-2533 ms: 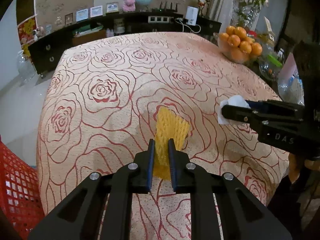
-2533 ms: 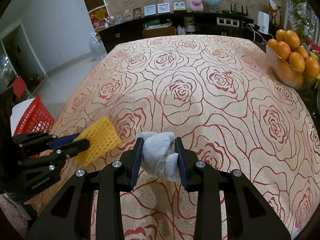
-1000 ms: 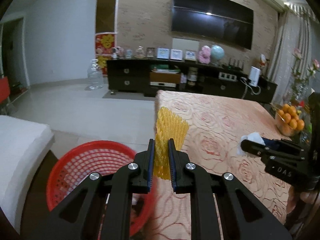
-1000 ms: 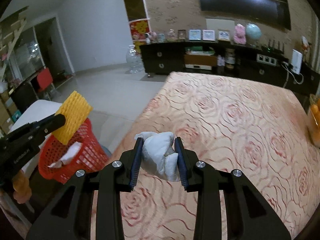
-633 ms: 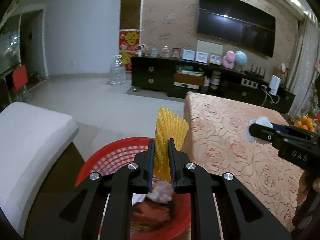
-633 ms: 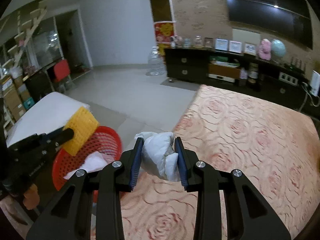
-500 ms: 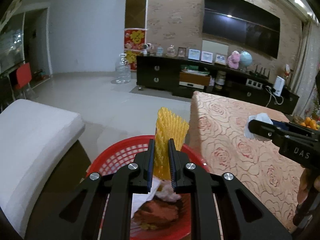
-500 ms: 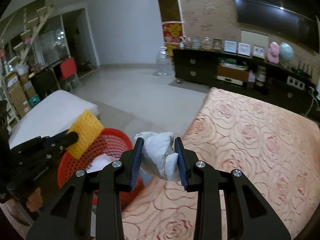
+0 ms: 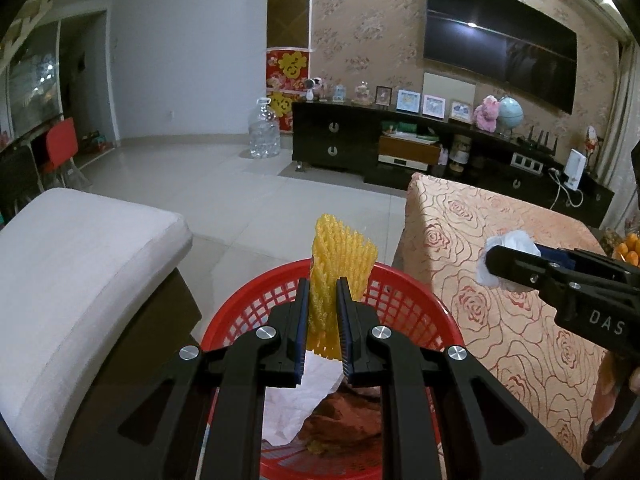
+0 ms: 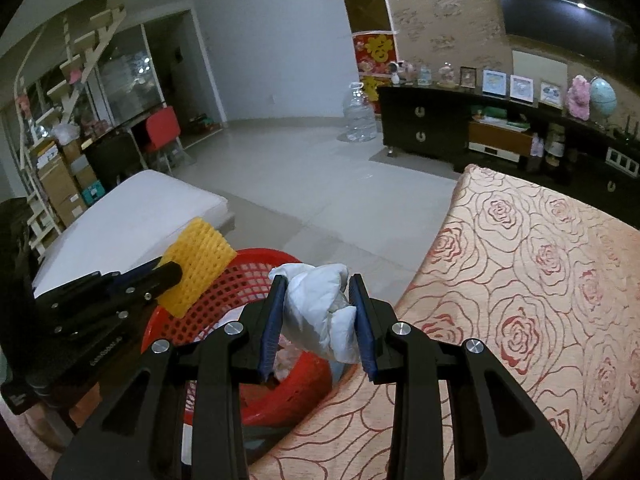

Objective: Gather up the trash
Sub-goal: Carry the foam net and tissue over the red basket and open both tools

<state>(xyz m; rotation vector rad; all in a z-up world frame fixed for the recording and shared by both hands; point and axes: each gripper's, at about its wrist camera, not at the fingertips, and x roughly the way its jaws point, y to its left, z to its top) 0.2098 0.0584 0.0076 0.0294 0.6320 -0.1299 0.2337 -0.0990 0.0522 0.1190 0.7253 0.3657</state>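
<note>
My left gripper (image 9: 323, 292) is shut on a yellow foam fruit net (image 9: 336, 264), held upright over a red mesh basket (image 9: 404, 300) on the floor. White paper and brownish scraps lie inside the basket. In the right wrist view the same net (image 10: 196, 264) and left gripper (image 10: 170, 270) hang above the basket (image 10: 244, 280). My right gripper (image 10: 318, 300) is shut on a crumpled white tissue wad (image 10: 320, 304), over the table's corner beside the basket. From the left wrist view the tissue (image 9: 508, 244) shows at the right gripper's (image 9: 490, 262) tip.
A table under a rose-patterned cloth (image 9: 500, 280) stands right of the basket. A white cushioned seat (image 9: 80, 264) borders its left side. Tiled floor (image 9: 248, 192) stretches beyond, with a water jug (image 9: 264, 128) and a dark TV cabinet (image 9: 400, 148). Oranges (image 9: 630, 248) sit at the far right.
Both grippers have swung left off the table with their loads. The yellow net now hangs over the red basket, and the tissue has come to the table's corner next to it.
</note>
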